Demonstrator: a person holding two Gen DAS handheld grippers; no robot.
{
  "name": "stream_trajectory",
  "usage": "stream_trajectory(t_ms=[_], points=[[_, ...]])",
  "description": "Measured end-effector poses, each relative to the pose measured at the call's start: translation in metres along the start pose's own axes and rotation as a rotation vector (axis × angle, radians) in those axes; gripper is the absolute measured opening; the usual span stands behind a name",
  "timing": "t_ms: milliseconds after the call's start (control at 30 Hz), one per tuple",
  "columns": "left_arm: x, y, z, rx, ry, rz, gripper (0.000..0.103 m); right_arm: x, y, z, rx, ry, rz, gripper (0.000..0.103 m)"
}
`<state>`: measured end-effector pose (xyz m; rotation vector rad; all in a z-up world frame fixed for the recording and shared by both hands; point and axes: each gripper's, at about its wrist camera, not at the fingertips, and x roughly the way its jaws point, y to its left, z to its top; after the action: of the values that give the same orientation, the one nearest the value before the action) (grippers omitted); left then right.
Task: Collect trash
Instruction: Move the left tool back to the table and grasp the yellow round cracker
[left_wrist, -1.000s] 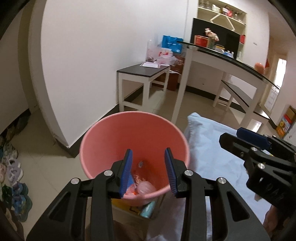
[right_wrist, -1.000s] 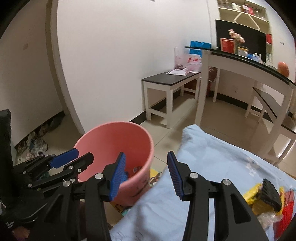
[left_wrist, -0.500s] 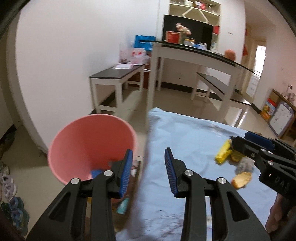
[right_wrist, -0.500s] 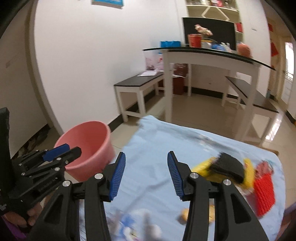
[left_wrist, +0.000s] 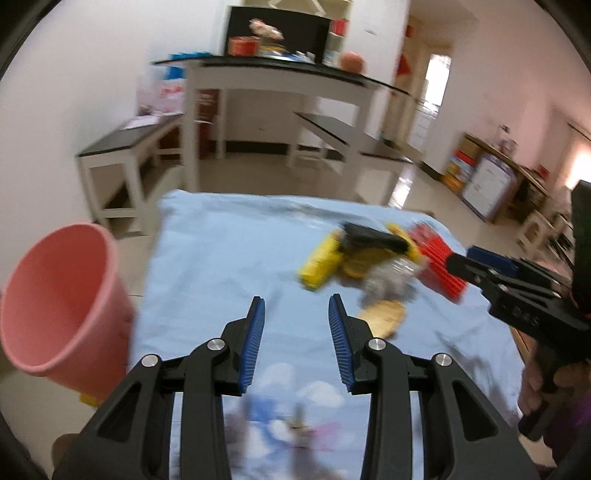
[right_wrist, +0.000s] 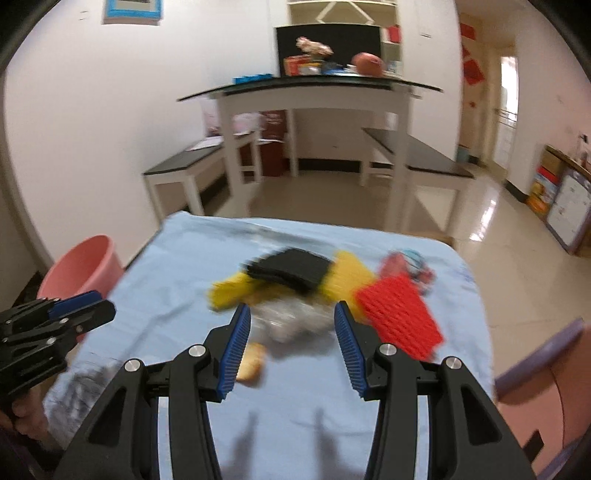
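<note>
Swung away from the pink bin (left_wrist: 55, 302), now at the left edge beside the table (left_wrist: 221, 258); its inside not readable. Left tongs (left_wrist: 295, 314) and right tongs (right_wrist: 291, 317) both apart, gripping nothing. Blurred trash heap on the blue cloth: yellow wrapper (right_wrist: 236, 291), black piece (right_wrist: 291, 273), red mesh (right_wrist: 399, 314), crumpled clear plastic (right_wrist: 291, 321), small brown bit (right_wrist: 251, 362).

Each camera sits just behind its own tool and looks forward and down along the two fingers. The left view faces the blue cloth (left_wrist: 229, 258) from its near-left side, the pink bin (left_wrist: 55, 306) close at its left. The right view sits nearer the trash pile (right_wrist: 295, 291). Both share cloth, pile, bin and the far white table (right_wrist: 310, 92).
</note>
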<state>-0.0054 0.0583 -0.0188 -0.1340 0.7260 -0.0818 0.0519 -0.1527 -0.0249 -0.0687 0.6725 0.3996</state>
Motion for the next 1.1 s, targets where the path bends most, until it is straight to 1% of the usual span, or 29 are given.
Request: stream_trajectory(t_ms=[67,133,267,400,500,600,633,667,700,733,767,800,833,967,1100], points=[[0.011,-0.013,-0.002,0.024,0.032,-0.026,0.036,0.001,-0.017,-0.006,0.029,0.01,-0.025,0.047],[0.025,-0.022,-0.004,0.047,0.063,-0.033,0.036,0.002,-0.034,-0.01,0.063,0.019,-0.043,0.047],[0.048,-0.036,-0.004,0.059,0.116,-0.056,0.036,0.003,-0.055,-0.017,0.108,0.032,-0.058,0.047],[0.071,-0.043,-0.011,0.06,0.186,-0.044,0.036,0.005,-0.068,-0.023,0.13,0.04,-0.068,0.047],[0.081,-0.047,-0.015,0.044,0.212,-0.049,0.036,0.007,-0.079,-0.025,0.145,0.045,-0.077,0.047],[0.085,-0.05,-0.016,0.035,0.216,-0.045,0.035,0.011,-0.088,-0.025,0.162,0.051,-0.086,0.047],[0.085,-0.05,-0.016,0.033,0.212,-0.042,0.032,0.012,-0.09,-0.024,0.167,0.052,-0.085,0.047],[0.085,-0.05,-0.017,0.034,0.208,-0.035,0.019,0.013,-0.094,-0.023,0.177,0.054,-0.082,0.047],[0.084,-0.05,-0.017,0.034,0.207,-0.033,0.013,0.014,-0.095,-0.023,0.182,0.055,-0.081,0.047],[0.084,-0.049,-0.017,0.029,0.205,-0.034,0.011,0.016,-0.097,-0.022,0.188,0.057,-0.075,0.048],[0.082,-0.047,-0.016,0.025,0.2,-0.033,0.008,0.018,-0.098,-0.021,0.19,0.059,-0.071,0.056],[0.079,-0.046,-0.017,0.022,0.193,-0.031,0.006,0.02,-0.099,-0.02,0.19,0.062,-0.068,0.06],[0.076,-0.044,-0.016,0.02,0.186,-0.03,0.006,0.023,-0.099,-0.019,0.185,0.064,-0.066,0.061],[0.063,-0.038,-0.011,0.005,0.154,-0.026,0.005,0.039,-0.096,-0.013,0.144,0.089,-0.066,0.061],[0.052,-0.033,-0.008,-0.004,0.125,-0.016,0.005,0.064,-0.097,-0.012,0.13,0.149,-0.066,0.061]])
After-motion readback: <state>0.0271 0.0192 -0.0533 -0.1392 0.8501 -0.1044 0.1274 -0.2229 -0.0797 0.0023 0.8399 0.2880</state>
